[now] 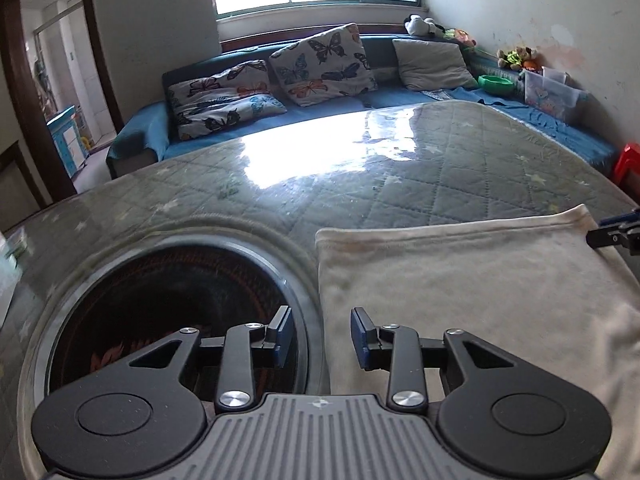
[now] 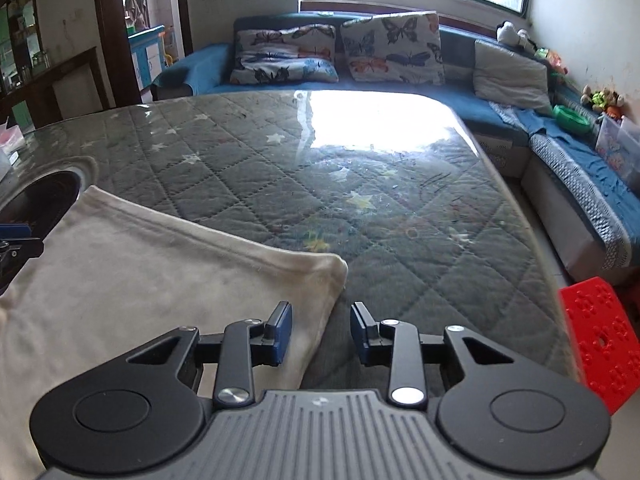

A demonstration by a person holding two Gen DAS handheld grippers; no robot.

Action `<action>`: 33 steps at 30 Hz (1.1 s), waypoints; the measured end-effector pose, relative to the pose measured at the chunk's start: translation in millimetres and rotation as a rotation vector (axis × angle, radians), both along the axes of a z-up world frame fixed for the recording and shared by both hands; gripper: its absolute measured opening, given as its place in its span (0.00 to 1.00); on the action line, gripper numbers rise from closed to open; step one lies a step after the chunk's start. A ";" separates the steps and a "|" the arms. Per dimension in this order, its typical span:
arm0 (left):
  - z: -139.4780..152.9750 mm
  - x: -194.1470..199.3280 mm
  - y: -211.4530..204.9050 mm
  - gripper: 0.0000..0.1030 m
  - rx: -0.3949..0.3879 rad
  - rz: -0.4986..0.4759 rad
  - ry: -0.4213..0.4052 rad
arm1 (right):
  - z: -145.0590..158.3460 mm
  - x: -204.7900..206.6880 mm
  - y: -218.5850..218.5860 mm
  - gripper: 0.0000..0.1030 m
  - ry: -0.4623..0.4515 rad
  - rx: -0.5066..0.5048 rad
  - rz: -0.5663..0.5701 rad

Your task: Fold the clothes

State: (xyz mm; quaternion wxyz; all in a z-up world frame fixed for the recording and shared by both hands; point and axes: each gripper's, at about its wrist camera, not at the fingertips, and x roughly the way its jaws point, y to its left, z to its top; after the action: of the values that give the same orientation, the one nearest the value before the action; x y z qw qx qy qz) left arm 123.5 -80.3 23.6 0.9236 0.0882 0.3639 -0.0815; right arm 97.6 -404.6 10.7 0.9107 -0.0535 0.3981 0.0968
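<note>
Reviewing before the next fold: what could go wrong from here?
1. The left gripper is open and straddles the cream garment's left edge beside the round opening in the table; a dragged edge could slip in.
2. The glass tabletop looks slick and glary, so the cloth may slide rather than crease.
3. The right gripper, open at the right edge, might pinch only one layer.
</note>
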 end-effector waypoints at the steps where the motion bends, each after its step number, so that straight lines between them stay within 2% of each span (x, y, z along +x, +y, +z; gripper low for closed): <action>1: -1.5 4.5 -0.6 0.30 0.002 -0.005 0.003 | -1.0 4.7 1.1 0.22 0.001 -0.003 0.004; 2: -3.1 9.2 -0.9 0.21 0.006 -0.008 0.002 | -2.1 9.5 2.2 0.13 0.002 -0.006 0.007; 5: -7.8 20.0 -3.4 0.08 0.034 -0.007 -0.009 | -5.1 23.7 5.6 0.06 0.006 -0.015 0.018; 9: -11.8 32.1 -6.9 0.06 0.078 0.015 -0.031 | -8.7 44.0 13.6 0.05 0.001 -0.036 0.034; 15: -7.2 36.3 1.8 0.09 0.050 0.055 -0.026 | -5.9 55.2 26.5 0.11 -0.017 -0.075 0.057; 17: -0.7 27.8 2.8 0.10 0.039 0.058 -0.037 | 2.5 44.3 28.4 0.14 -0.035 -0.077 0.086; 21: 11.7 -3.7 -3.4 0.13 0.005 -0.009 -0.056 | 16.8 13.5 35.9 0.19 -0.050 -0.065 0.160; 23: 10.7 -22.5 -7.9 0.17 -0.005 -0.043 -0.052 | 21.6 -13.3 43.9 0.34 -0.050 -0.050 0.221; 29: 1.3 -73.9 -18.8 0.18 -0.019 -0.119 -0.034 | 10.5 -83.7 65.1 0.34 -0.014 -0.049 0.374; 33: -4.9 -108.1 -26.0 0.18 -0.028 -0.169 -0.022 | -3.2 -113.5 62.5 0.37 0.010 -0.059 0.380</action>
State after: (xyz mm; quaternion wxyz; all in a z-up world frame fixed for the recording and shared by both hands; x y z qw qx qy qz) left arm 15.4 -106.4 18.7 0.9185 0.1065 0.3439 -0.1634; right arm -15.9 -342.1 7.5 0.8721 -0.1537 0.3878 0.2558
